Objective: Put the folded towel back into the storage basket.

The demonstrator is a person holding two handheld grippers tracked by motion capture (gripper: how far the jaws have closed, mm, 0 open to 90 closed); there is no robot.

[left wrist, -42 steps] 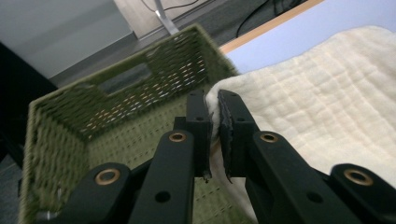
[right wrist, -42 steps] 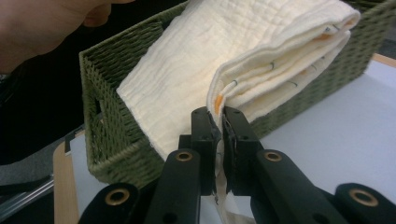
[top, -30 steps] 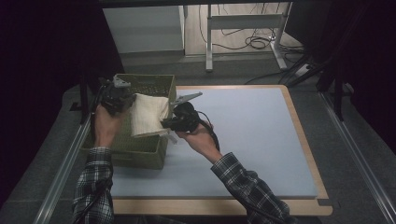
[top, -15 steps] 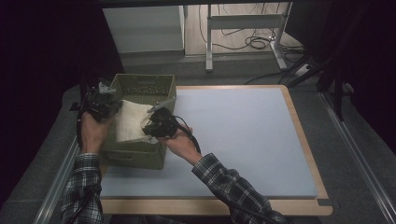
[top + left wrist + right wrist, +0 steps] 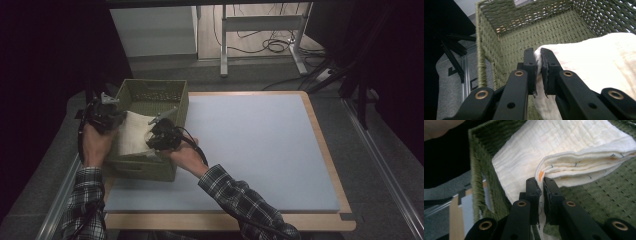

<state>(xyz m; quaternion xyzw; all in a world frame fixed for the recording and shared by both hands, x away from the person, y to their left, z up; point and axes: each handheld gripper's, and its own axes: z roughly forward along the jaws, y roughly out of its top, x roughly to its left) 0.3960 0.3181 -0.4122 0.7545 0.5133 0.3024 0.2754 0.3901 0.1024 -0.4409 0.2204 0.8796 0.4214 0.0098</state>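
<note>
Surface: bench (image 5: pixel 260 150) with a pale blue-grey top and a light wooden rim; bare apart from the basket at its left end.
Room: dim all round; grey floor, a pale cabinet (image 5: pixel 152 30) behind the bench, a metal frame with loose cables (image 5: pixel 260 47) further back, a metal rail along each long side of the bench.
Basket: green woven basket (image 5: pixel 172 97), rectangular, open-topped, with a cut-out handle in the end wall; it sits on the bench's left edge.
Cloth: cream folded cloth (image 5: pixel 134 137), several layers thick, with a small orange mark at one fold; it hangs inside the basket's upper part, stretched between the two hand-held grippers, its lower fold just above the woven floor as far as the right gripper view shows.
Left hand-held gripper: left hand-held gripper (image 5: pixel 538 71) over the basket's left wall; jaws nearly together, pinching a corner of the cloth, which spreads away to the right in the left gripper view.
Right hand-held gripper: right hand-held gripper (image 5: pixel 541 195) over the basket's near right part; jaws narrow, clamped on the folded edge right by the orange mark.
Person: forearms in plaid sleeves (image 5: pixel 240 200) come in from the bottom of the high view.
</note>
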